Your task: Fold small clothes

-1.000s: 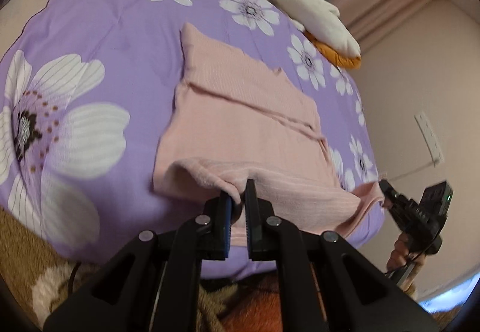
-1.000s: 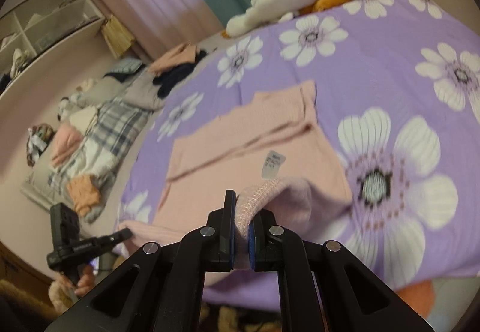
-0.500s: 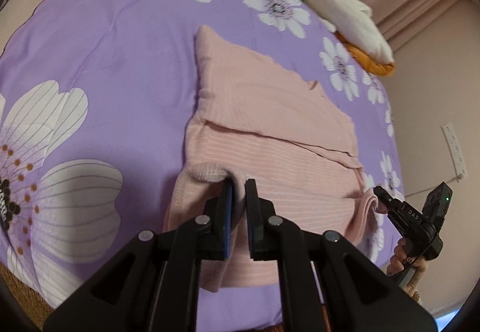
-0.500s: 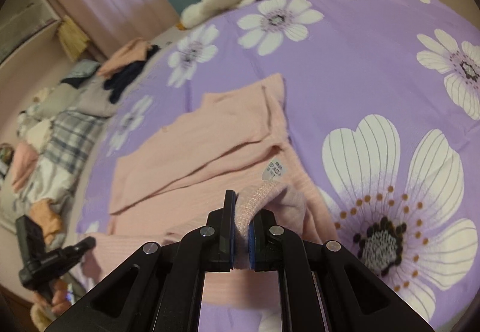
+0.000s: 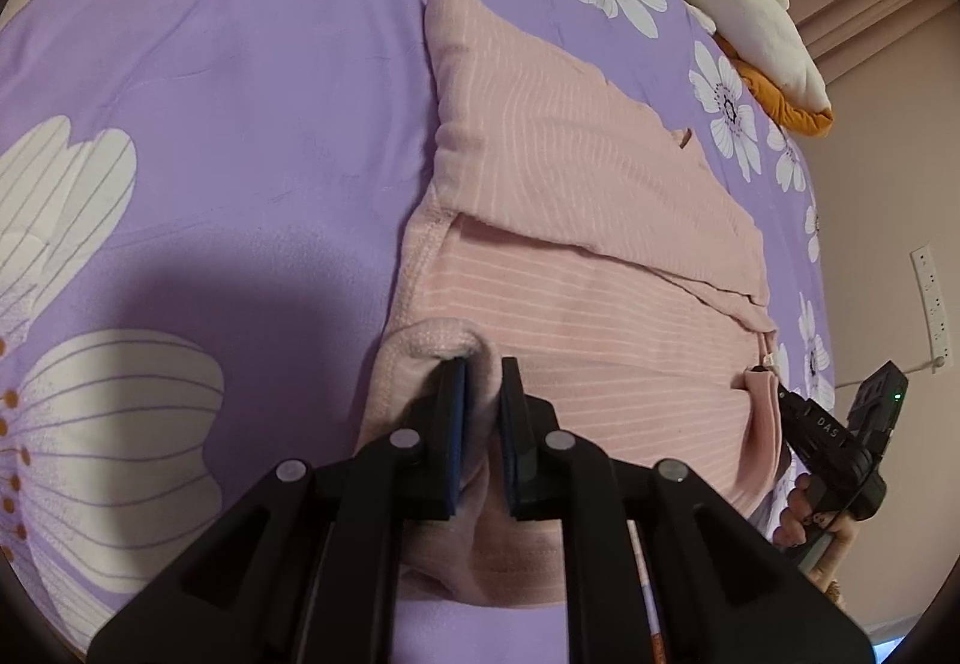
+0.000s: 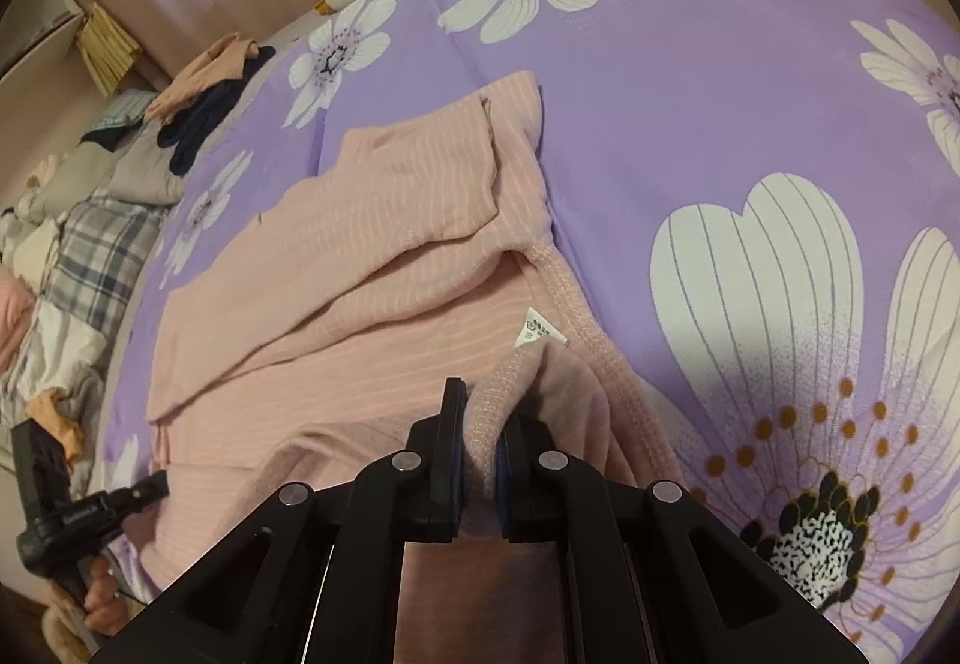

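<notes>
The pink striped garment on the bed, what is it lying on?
The pink striped garment lies on a purple bedspread with white flowers. The patch of bedspread directly beneath it is covered, so anything else under there cannot be seen.

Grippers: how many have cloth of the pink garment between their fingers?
2. The left gripper, at the pink garment's near left corner, has cloth between its opening jaws. The right gripper is shut on the near right corner, beside the white label.
</notes>
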Tool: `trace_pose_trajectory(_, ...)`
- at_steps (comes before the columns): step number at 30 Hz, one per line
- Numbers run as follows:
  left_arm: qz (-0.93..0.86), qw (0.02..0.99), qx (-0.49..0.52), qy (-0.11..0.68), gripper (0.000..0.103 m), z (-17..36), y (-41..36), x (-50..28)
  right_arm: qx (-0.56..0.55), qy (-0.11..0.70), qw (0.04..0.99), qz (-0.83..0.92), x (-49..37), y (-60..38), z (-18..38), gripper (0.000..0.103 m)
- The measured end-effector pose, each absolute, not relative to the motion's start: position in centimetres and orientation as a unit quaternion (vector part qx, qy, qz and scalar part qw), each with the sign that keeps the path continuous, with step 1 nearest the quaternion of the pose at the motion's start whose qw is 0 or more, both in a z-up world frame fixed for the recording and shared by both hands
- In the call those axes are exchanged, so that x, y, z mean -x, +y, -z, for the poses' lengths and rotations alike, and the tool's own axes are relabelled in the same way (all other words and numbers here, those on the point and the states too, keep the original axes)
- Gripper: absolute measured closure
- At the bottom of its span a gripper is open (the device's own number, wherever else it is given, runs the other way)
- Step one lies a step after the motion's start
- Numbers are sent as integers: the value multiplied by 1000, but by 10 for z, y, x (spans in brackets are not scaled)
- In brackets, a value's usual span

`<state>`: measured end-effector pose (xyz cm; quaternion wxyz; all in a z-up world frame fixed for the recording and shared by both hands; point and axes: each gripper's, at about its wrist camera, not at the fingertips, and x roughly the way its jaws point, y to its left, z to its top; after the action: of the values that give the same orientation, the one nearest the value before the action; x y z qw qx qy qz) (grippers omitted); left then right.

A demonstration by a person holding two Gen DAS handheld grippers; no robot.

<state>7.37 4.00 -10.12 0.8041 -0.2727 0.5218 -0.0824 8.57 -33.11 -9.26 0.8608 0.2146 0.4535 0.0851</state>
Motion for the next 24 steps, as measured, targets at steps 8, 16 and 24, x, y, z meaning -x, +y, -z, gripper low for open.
trace_pose_trajectory(8, 86, 805, 286, 512, 89, 105, 40, -71, -210, 447, 866, -81, -87, -329, 95, 97)
trace_pose_trajectory(16, 84, 817, 270, 502, 89, 104, 35, -70, -206, 442, 870, -76, -87, -327, 95, 97)
trace_pose_trajectory(24, 80, 823, 263, 497, 89, 104, 32, -70, -199, 438, 874, -71, -87, -325, 95, 97)
